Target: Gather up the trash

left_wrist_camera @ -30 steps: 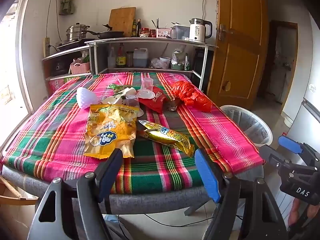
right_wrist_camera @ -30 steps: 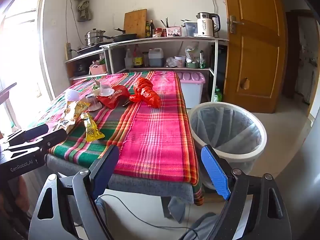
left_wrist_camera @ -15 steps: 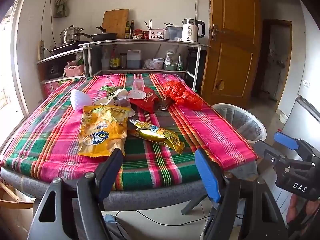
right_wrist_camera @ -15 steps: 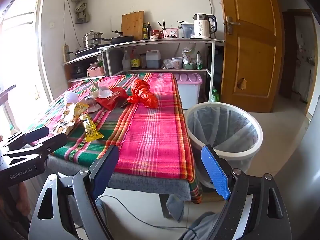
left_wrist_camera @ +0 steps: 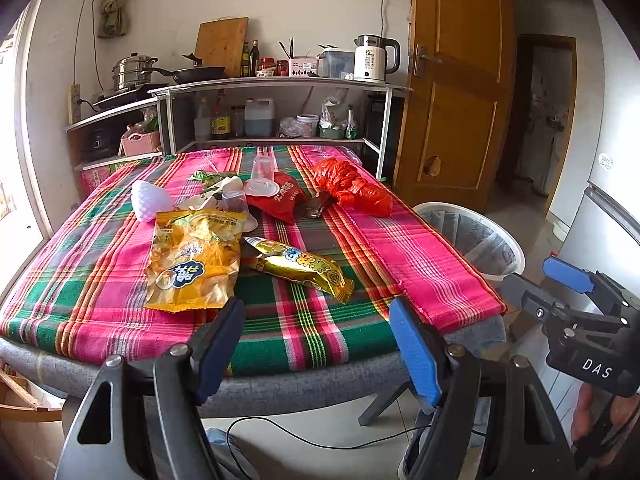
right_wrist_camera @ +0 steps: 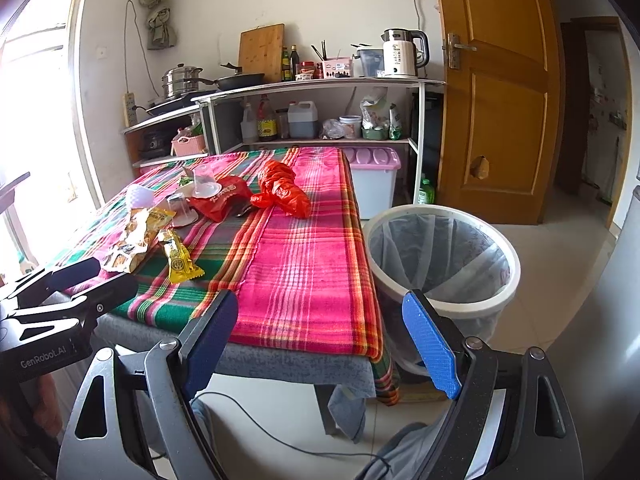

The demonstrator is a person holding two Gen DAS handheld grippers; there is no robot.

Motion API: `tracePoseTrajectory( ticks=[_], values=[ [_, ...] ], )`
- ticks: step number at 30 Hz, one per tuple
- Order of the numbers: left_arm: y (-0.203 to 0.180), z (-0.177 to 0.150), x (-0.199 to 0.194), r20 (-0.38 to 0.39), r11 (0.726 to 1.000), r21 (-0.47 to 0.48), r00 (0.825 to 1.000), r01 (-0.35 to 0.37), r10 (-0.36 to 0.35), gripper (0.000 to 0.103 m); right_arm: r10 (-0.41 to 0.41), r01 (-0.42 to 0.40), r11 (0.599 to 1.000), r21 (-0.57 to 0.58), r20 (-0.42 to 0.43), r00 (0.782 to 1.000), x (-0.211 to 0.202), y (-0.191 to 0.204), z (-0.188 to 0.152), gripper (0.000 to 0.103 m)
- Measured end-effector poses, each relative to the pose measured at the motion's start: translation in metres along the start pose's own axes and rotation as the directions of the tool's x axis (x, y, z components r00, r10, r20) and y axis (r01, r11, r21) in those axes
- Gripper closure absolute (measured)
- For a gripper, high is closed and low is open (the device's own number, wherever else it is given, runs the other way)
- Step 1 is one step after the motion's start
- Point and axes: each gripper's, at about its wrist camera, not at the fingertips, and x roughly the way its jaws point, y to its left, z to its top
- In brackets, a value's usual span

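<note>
My left gripper (left_wrist_camera: 316,344) hangs released and empty off the near edge of the table (left_wrist_camera: 280,384); my right gripper (right_wrist_camera: 320,340) is likewise spread wide, holding nothing. On the plaid cloth, the yellow snack bag (left_wrist_camera: 192,256) lies at 11 o'clock from my left fingers, the gold wrapper (left_wrist_camera: 300,266) just beside it at 12, the red plastic bag (left_wrist_camera: 350,186) farther back. The lined waste bin (right_wrist_camera: 440,256) stands at 1 o'clock from my right gripper.

I count two hand-held grippers, left (left_wrist_camera: 316,338) and right (right_wrist_camera: 320,330), one desk (left_wrist_camera: 360,376), one white bin (right_wrist_camera: 442,260), two yellow snack wrappers (left_wrist_camera: 194,260), one red packet (left_wrist_camera: 280,200), one red plastic bag (left_wrist_camera: 350,186), two clear cups (left_wrist_camera: 264,168).
</note>
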Motion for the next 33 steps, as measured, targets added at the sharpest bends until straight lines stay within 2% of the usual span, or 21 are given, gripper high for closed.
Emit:
tracePoseTrajectory(
  ticks=[33],
  values=[
    [-0.0031, 0.0002, -0.0037, 0.008, 1.000, 0.005, 1.000, 0.011, -0.012, 0.027, -0.004, 0.004, 1.000, 0.003, 0.002, 1.000, -0.0037, -0.0021, 0.0003, 0.018]
  ],
)
